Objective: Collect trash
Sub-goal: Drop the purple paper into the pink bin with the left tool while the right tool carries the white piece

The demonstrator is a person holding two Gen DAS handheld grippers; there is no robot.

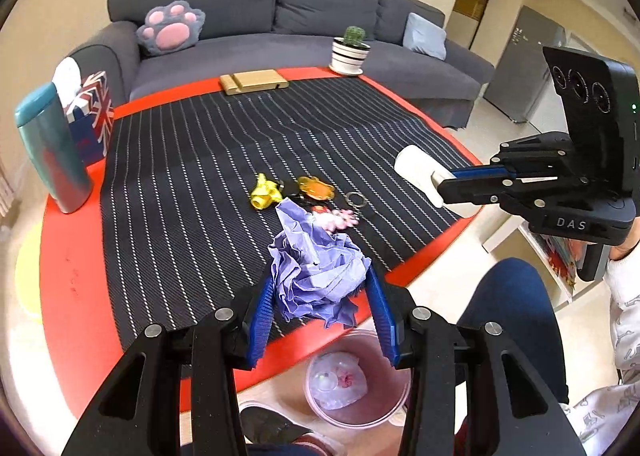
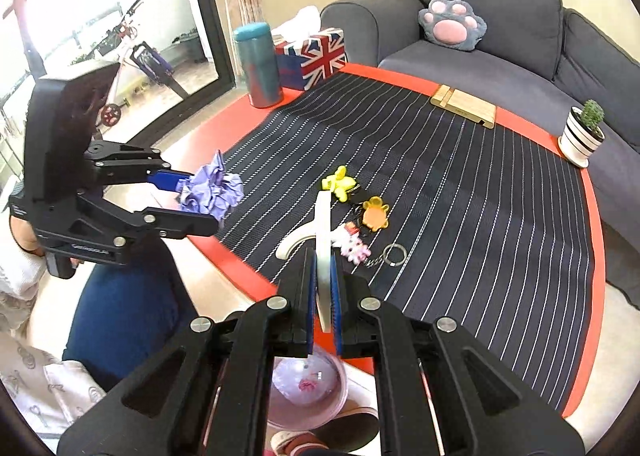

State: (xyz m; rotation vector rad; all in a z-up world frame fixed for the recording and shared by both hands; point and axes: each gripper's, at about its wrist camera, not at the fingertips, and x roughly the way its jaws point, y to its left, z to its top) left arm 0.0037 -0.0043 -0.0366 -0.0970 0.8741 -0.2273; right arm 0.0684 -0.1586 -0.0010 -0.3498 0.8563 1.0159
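Right wrist view: flattened white paper cup (image 2: pixel 323 252) points straight away, clamped edge-on.

Both views were bright and sharp, edges bowed by fisheye distortion with dark corners. Daylight through the window (image 2: pixel 80 16) at upper left was blown out to white.

A home living room. A dark grey sectional sofa (image 1: pixel 256 16) curves around the far side from 10 to 2 o'clock, with a paw-shaped cushion (image 1: pixel 171 27) on it. In front stands a red coffee table (image 1: pixel 72 276) under a striped black mat (image 1: pixel 240 144), holding a Union Jack tissue box (image 2: pixel 316 56), a small potted plant (image 1: pixel 351 50) and a teal flask (image 1: pixel 52 148). At 10 o'clock in the right wrist view, a glass door (image 2: pixel 100 28) shows a balcony.
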